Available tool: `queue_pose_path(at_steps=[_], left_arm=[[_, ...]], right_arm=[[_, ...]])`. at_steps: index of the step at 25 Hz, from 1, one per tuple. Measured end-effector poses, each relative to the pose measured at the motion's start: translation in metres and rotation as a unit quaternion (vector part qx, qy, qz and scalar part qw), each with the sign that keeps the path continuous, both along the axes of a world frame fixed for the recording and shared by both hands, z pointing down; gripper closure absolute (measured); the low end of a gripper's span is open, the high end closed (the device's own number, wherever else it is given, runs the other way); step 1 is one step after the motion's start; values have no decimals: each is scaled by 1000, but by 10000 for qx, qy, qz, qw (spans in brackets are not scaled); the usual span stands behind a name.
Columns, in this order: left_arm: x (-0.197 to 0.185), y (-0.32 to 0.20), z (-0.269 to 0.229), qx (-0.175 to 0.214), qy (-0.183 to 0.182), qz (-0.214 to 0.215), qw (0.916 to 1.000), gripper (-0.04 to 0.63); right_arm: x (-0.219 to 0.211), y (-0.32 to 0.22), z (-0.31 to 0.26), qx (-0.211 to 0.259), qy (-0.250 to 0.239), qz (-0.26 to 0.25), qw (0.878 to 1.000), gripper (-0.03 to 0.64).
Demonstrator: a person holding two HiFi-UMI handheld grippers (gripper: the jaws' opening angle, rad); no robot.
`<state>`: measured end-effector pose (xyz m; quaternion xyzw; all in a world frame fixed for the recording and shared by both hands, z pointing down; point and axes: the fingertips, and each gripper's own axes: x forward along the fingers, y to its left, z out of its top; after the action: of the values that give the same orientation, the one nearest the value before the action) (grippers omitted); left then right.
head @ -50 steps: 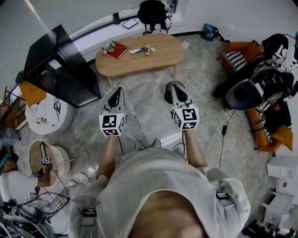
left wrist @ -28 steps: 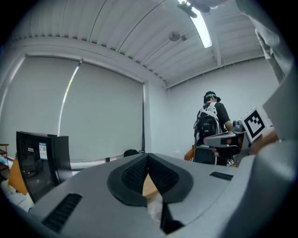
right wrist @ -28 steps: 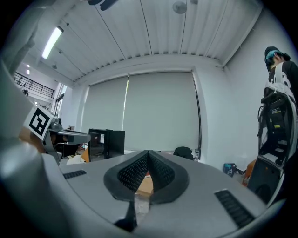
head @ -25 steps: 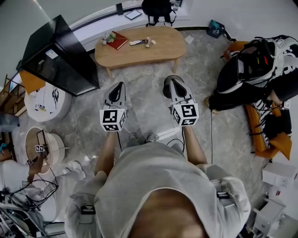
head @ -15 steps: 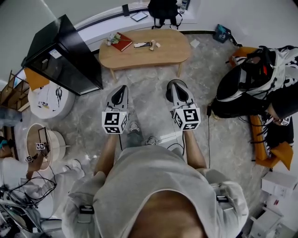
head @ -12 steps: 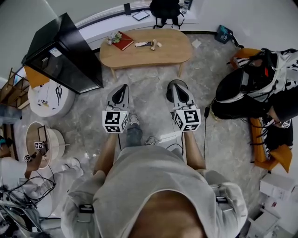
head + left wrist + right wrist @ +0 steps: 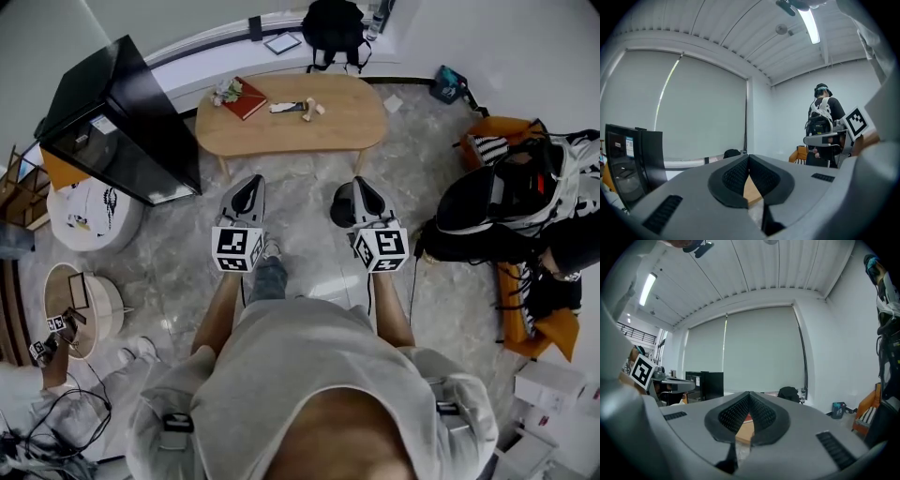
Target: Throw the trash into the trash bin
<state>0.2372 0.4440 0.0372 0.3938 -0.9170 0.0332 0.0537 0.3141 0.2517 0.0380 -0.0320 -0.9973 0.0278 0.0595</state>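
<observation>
Both grippers are closed and empty, as they were two seconds back. The left gripper [image 7: 749, 159] and the right gripper [image 7: 749, 394] each show their pads meeting at the tips with nothing between them. They are held side by side above the floor, pointing at the wooden desk [image 7: 347, 117], just short of its near edge. The desk fills slightly more of the head view than before, and the black backpack [image 7: 335, 26] behind it has come fully into sight. A knee [image 7: 269, 277] in jeans now swings forward between the forearms, where both shoes stood a second ago. The trash [image 7: 307, 109], scraps too small to identify, lies on the desk to the right of the red book [image 7: 246, 98].
</observation>
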Motion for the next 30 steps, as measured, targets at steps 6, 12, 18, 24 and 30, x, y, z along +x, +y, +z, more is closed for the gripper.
queue_pose_path(at_steps=[6, 12, 18, 24, 30], left_arm=[[-70, -10, -7, 92, -52, 120, 9999, 577], [-145, -12, -13, 189, -74, 227, 9995, 577], [-206, -9, -10, 291, -1, 281, 9992, 577], [-245, -6, 4, 281, 150, 372, 9988, 577], [-271, -21, 10, 226, 210, 472, 9984, 577]], right_arm=[[-65, -9, -11, 122, -26, 132, 9998, 588], [-129, -15, -22, 228, -38, 326, 9992, 588], [-181, -22, -21, 303, 96, 517, 9982, 589], [-210, -22, -10, 365, 269, 684, 9966, 589], [-228, -36, 4, 304, 414, 796, 9955, 589]])
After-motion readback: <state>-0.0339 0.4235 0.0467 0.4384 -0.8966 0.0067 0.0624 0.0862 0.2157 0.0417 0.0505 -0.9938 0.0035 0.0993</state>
